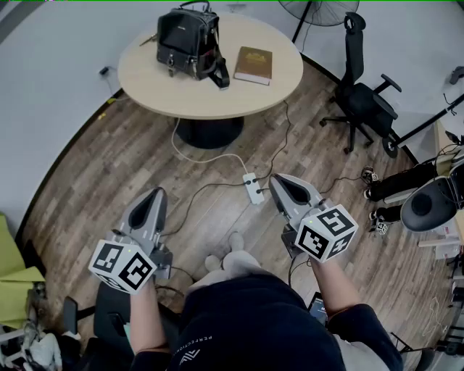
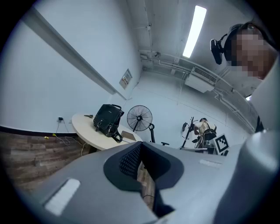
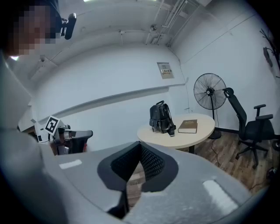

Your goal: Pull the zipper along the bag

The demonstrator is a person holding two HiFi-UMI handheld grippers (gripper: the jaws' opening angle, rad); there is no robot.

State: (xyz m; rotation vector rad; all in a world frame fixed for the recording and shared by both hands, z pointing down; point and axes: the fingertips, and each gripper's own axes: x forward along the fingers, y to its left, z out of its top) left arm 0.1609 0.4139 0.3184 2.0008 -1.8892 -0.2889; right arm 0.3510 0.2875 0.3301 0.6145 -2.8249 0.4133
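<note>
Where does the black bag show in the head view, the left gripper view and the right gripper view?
Head view: black bag, top, left of centre.
Left gripper view: black bag, left of centre, mid-height.
Right gripper view: black bag, slightly right of centre, mid-height.
Shared landmark: the round table under it.

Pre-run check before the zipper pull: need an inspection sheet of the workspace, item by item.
Surface: round table, light top, on a wood floor.
Job's things: black bag upright on the table; its zipper is too small to read.
Clutter: brown book lying flat beside the bag.
Grippers: left gripper and right gripper both shut, nothing between the jaws, held close to the person, well short of the table.
Cables: white power strip on the floor; a white cable runs from it toward the table base.
Surroundings: office chair and fan past the table.
</note>
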